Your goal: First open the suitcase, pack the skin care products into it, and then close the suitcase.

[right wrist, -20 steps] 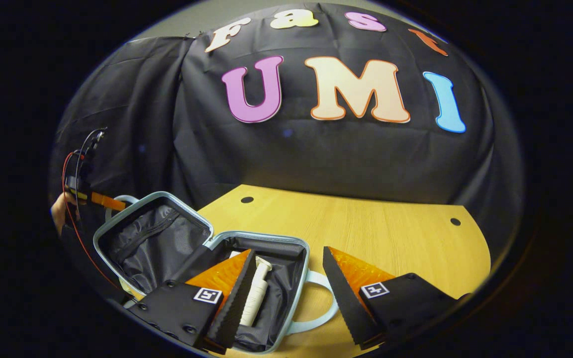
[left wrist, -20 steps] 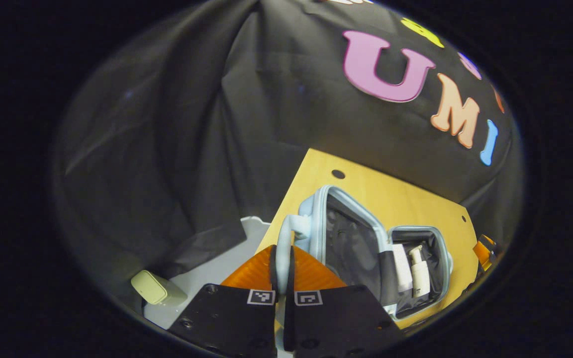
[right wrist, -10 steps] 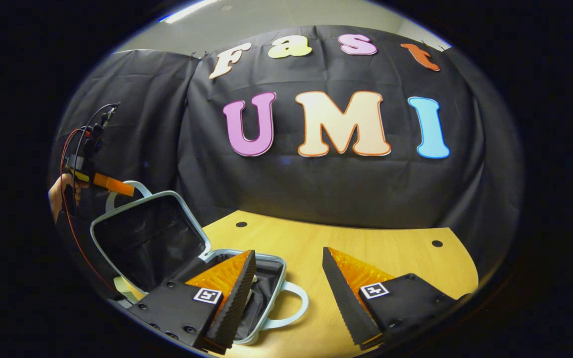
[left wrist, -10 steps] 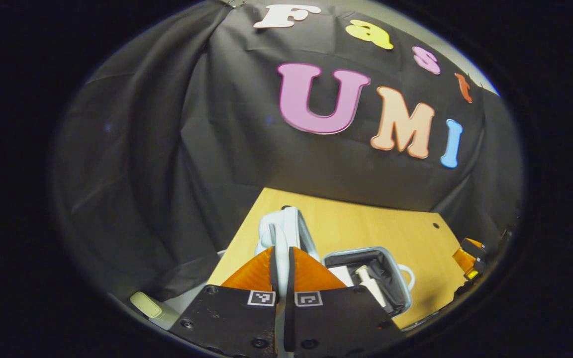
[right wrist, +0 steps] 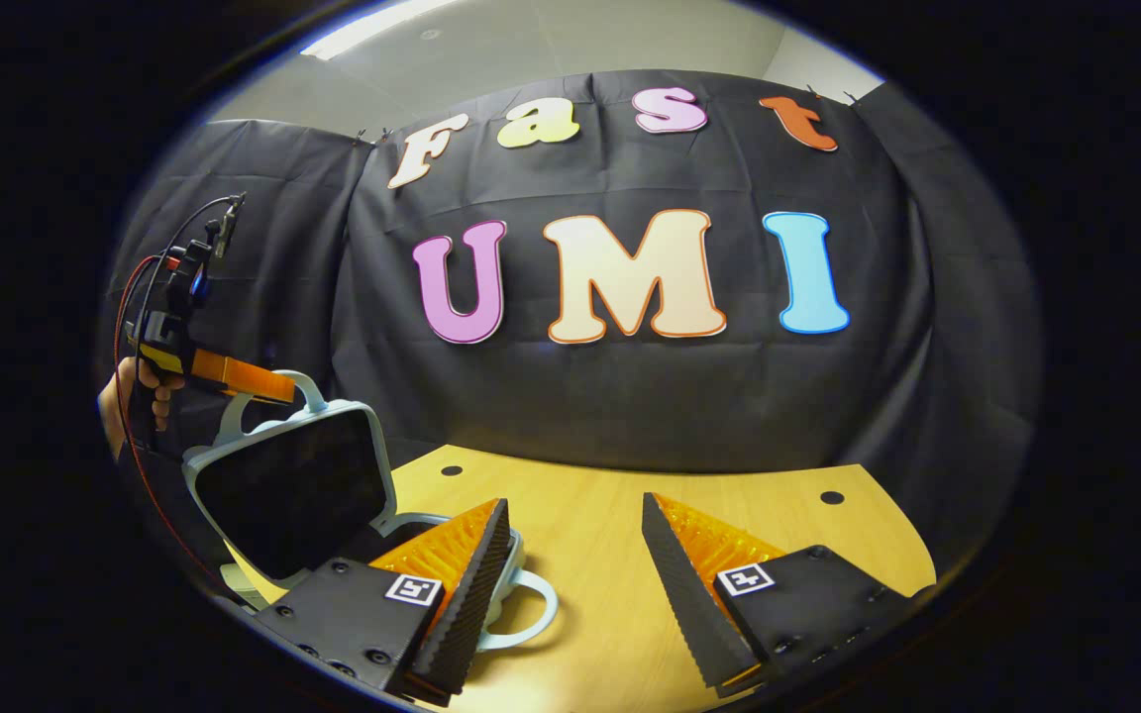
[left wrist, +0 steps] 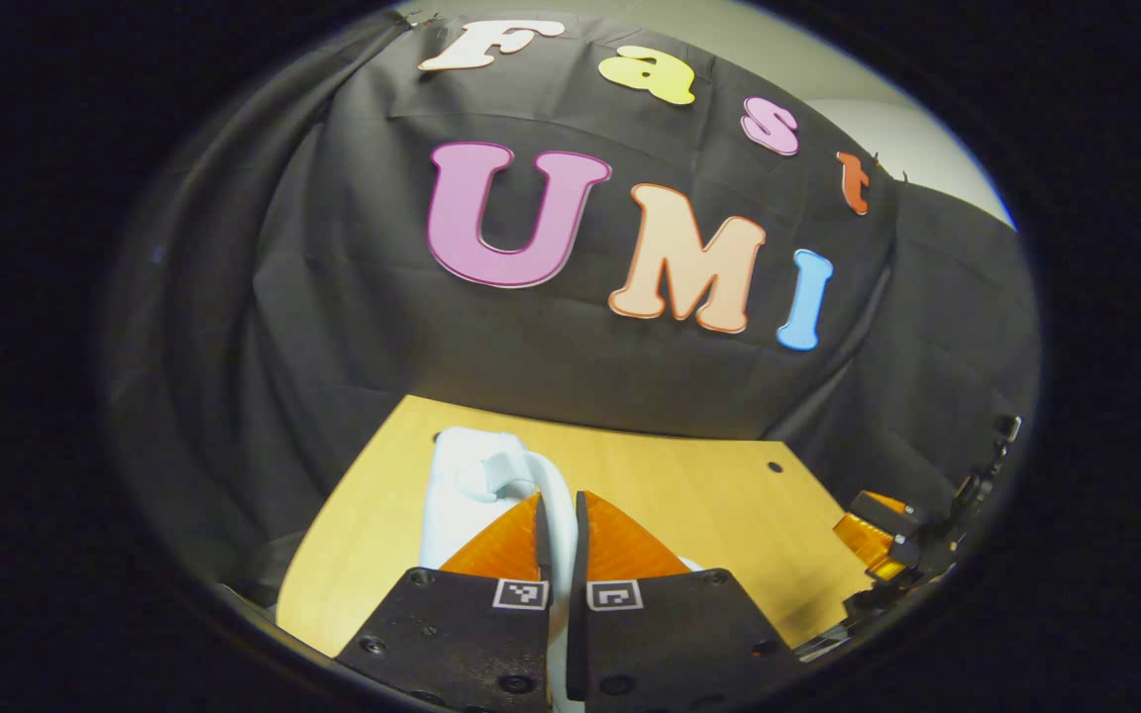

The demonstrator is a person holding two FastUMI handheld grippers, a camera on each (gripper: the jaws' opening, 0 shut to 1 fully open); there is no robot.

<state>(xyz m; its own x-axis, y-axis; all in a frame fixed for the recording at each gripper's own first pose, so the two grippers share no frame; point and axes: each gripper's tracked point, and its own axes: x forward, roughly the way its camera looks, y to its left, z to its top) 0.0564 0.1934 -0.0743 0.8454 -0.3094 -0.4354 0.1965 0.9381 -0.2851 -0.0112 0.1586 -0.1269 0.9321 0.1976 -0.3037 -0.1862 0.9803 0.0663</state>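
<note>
The lid of the pale blue hard-shell suitcase (right wrist: 283,485) has swung up from lying flat and now stands tilted over the base on the light wooden surface (right wrist: 610,515). The left gripper (left wrist: 559,515) keeps its jaws pinched on the lid's pale blue loop handle (left wrist: 531,485). The right gripper (right wrist: 570,564) hangs wide open, holding nothing (its near finger overlaps the base). The skin care bottles, plain a second ago, are now hidden; closing looks under way.
</note>
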